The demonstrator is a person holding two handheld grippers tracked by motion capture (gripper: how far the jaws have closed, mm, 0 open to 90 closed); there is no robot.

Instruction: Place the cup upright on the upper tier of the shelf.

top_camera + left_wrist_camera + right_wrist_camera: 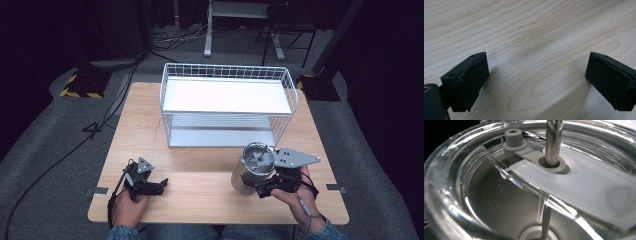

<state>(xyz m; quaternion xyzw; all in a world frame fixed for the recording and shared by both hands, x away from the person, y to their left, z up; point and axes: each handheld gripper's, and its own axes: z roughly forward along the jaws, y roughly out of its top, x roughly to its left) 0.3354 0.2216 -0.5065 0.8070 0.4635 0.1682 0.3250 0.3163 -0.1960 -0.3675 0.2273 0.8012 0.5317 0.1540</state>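
Note:
A steel tumbler (248, 175) with a clear lid (584, 187) and a metal straw (554, 140) leans toward the left at the front right of the wooden table (200, 202). My right gripper (261, 190) is shut on its side, a hand behind it. The right gripper view looks close down into the lid and the grey straw grommet. My left gripper (162, 184) rests low at the front left of the table. Its black jaws stand wide apart over bare wood in the left gripper view (536, 67), holding nothing.
A white wire rack (227, 70) with an upper shelf and a lower shelf stands at the back middle of the table. Bare wood lies between the two grippers. Cables run across the grey floor to the left.

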